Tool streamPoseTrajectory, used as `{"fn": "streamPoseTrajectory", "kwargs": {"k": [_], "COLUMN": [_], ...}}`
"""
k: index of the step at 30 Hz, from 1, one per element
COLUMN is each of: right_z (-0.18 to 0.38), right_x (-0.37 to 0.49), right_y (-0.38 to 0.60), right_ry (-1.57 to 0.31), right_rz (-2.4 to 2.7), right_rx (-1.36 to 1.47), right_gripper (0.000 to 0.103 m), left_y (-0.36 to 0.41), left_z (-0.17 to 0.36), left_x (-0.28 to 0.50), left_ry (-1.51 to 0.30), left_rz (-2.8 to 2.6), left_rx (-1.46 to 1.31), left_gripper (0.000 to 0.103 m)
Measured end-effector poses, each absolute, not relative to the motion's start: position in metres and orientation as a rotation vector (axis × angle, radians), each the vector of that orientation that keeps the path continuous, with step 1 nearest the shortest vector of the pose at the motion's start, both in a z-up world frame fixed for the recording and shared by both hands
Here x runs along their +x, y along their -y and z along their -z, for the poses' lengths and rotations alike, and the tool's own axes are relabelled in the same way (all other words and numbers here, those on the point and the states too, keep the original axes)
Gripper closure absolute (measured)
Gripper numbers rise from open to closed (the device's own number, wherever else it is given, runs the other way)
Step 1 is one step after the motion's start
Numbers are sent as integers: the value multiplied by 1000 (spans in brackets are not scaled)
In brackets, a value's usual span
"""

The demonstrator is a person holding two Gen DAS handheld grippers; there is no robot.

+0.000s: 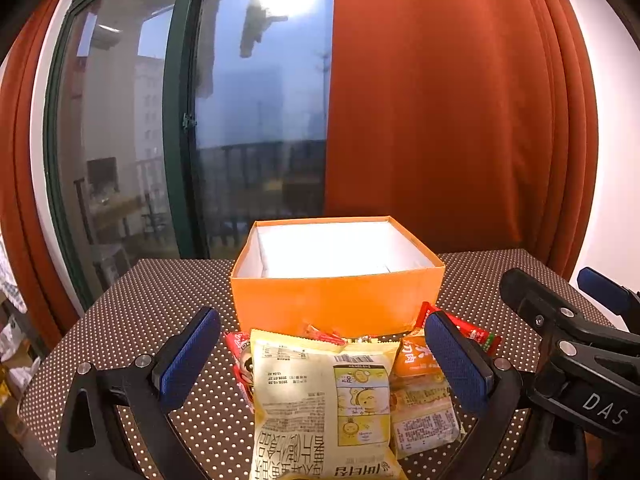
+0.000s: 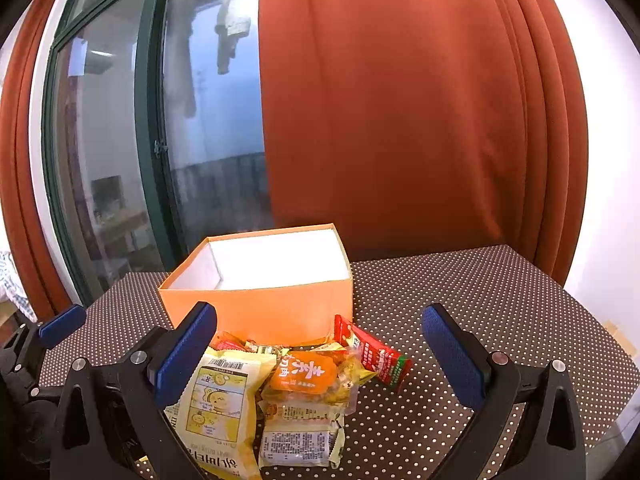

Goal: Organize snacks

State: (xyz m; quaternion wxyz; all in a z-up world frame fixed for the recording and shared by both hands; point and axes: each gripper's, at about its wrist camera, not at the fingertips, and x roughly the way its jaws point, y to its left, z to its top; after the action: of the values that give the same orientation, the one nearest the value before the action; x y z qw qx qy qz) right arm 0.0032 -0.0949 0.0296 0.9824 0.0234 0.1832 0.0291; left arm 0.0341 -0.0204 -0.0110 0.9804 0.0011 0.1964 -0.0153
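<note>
Dotted tablecloth [image 2: 480, 300], orange box [image 1: 336, 300], "DAS" claw [image 1: 560, 320]

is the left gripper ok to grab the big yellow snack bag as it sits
Probably yes: the left gripper is open, its fingers astride the big yellow snack bag, which lies atop the pile with nothing covering it.

Rust curtain [image 1: 440, 120] beside a window [image 1: 248, 128], seemingly onto a balcony.

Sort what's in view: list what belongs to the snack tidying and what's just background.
Job:
orange box
yellow packet
orange packet
red packet
left gripper
right gripper

Background:
dotted tablecloth
curtain
window
</note>
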Motion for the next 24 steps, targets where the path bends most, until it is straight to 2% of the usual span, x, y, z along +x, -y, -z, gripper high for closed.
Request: {"fn": "streamPoseTrajectory", "kwargs": {"k": [24], "right_z": [-30], "right_x": [3], "right_y": [93], "right_ry": [-365], "right_rz": [-61], "right_rx": [45], "right_gripper": [0], "left_y": [20], "left_z": [11], "left_x": [32], "left_ry": [-388], "left_rz": [29], "left_rx": [-1], "left_gripper": [1]}}
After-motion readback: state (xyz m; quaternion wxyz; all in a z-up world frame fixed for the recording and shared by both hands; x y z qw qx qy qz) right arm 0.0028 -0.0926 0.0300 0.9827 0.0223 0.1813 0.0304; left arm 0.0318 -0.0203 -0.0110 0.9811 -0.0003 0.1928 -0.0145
